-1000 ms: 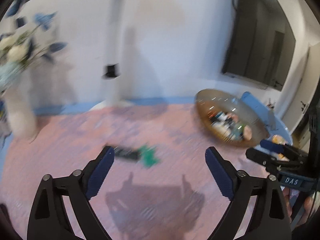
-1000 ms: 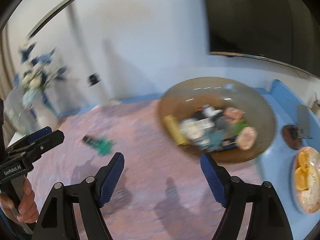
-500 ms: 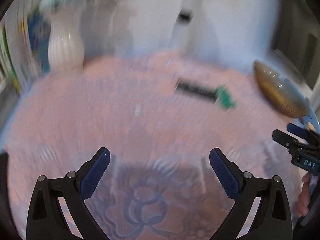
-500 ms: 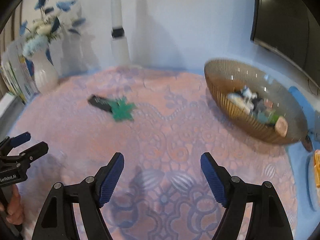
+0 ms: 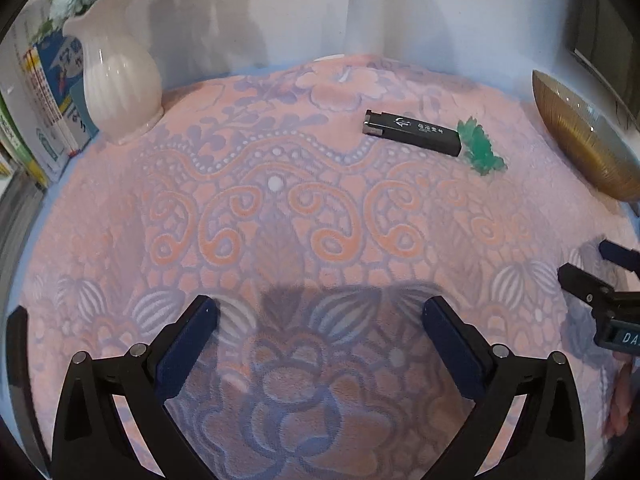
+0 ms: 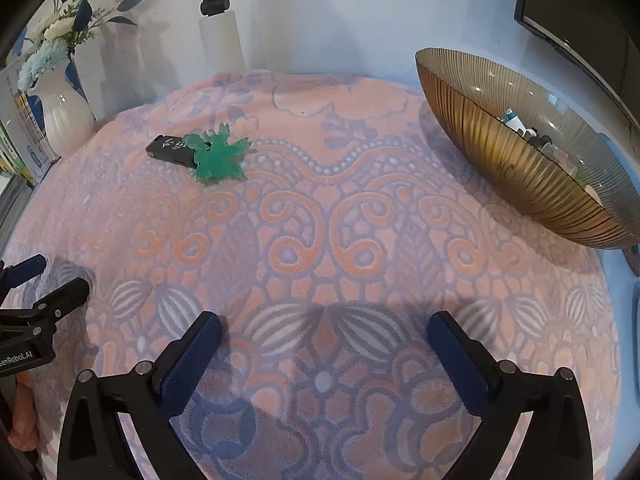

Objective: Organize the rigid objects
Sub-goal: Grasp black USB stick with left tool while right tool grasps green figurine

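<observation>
Both grippers, left and right, hover fingers apart; ahead, the black stick overlaps a green leaf — grabbing both risks a fumble.

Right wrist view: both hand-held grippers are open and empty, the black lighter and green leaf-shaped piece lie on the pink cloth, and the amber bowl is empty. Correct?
Not quite: the amber bowl is not empty. The right wrist view shows several small items inside it near the far rim. The rest holds: the black lighter and green leaf-shaped piece lie on the pink cloth, both hand-held grippers open and empty.
</observation>
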`<move>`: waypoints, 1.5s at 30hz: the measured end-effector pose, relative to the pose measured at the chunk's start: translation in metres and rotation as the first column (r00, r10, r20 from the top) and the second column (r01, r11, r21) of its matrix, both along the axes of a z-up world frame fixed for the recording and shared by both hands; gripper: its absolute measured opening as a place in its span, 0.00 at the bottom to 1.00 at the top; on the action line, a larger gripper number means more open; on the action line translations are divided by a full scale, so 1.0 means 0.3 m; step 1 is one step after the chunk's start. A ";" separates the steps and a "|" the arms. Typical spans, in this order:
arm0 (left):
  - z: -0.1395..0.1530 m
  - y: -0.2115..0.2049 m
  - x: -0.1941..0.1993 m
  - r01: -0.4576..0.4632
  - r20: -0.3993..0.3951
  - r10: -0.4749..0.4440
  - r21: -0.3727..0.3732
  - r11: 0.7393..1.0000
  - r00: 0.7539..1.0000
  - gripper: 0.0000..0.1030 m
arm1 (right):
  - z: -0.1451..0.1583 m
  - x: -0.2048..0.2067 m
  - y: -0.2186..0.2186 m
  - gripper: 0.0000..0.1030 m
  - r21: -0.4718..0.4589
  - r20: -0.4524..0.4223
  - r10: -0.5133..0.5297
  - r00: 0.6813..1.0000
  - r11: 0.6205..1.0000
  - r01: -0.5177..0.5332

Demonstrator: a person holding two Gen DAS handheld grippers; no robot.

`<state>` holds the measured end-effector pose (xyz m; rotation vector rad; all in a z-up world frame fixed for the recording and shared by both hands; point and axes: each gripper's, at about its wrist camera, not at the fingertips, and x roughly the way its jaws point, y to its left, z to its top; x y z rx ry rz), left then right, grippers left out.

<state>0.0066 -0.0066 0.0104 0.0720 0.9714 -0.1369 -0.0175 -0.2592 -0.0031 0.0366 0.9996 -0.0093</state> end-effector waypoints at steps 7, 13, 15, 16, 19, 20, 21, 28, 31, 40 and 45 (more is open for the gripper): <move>0.002 -0.004 0.001 0.004 -0.001 -0.004 0.000 1.000 1.000 1.00 | 0.002 -0.007 0.006 1.00 -0.005 0.013 0.012 1.000 1.000 -0.012; 0.001 -0.004 0.002 0.005 0.000 -0.005 0.000 1.000 1.000 1.00 | 0.007 -0.007 0.008 1.00 -0.005 0.010 0.013 1.000 1.000 -0.013; 0.001 -0.003 0.003 0.006 -0.001 -0.006 0.000 1.000 1.000 1.00 | 0.007 -0.009 0.006 1.00 -0.005 0.010 0.014 1.000 1.000 -0.014; 0.001 -0.004 0.003 0.006 -0.001 -0.006 0.000 1.000 1.000 1.00 | 0.007 -0.009 0.006 1.00 -0.006 0.010 0.014 1.000 1.000 -0.014; 0.001 -0.005 0.008 0.006 -0.001 -0.006 -0.001 1.000 1.000 1.00 | 0.007 -0.009 0.007 1.00 -0.005 0.010 0.013 1.000 1.000 -0.013; 0.000 -0.005 0.009 0.007 -0.001 -0.007 0.000 1.000 1.000 1.00 | 0.007 -0.008 0.006 1.00 -0.005 0.010 0.013 1.000 1.000 -0.013; 0.000 -0.005 0.009 0.007 -0.001 -0.007 -0.001 1.000 1.000 1.00 | 0.007 -0.009 0.007 1.00 -0.004 0.010 0.012 1.000 1.000 -0.012; 0.001 -0.003 0.007 0.007 -0.001 -0.007 -0.001 1.000 1.000 1.00 | 0.009 -0.012 0.005 1.00 0.001 0.004 0.008 1.000 1.000 -0.008; 0.001 -0.008 0.006 0.006 -0.001 -0.006 -0.001 1.000 1.000 1.00 | 0.008 -0.010 0.003 1.00 0.004 0.002 0.008 1.000 1.000 -0.008; 0.033 -0.057 0.065 0.154 -0.056 -0.153 0.030 0.988 0.987 0.99 | 0.006 -0.028 0.009 1.00 0.006 -0.076 0.061 0.995 0.998 -0.061; 0.119 -0.107 0.165 0.341 0.022 -0.348 0.150 0.928 0.937 0.99 | 0.059 0.049 0.022 1.00 0.075 -0.084 0.105 0.991 0.992 -0.099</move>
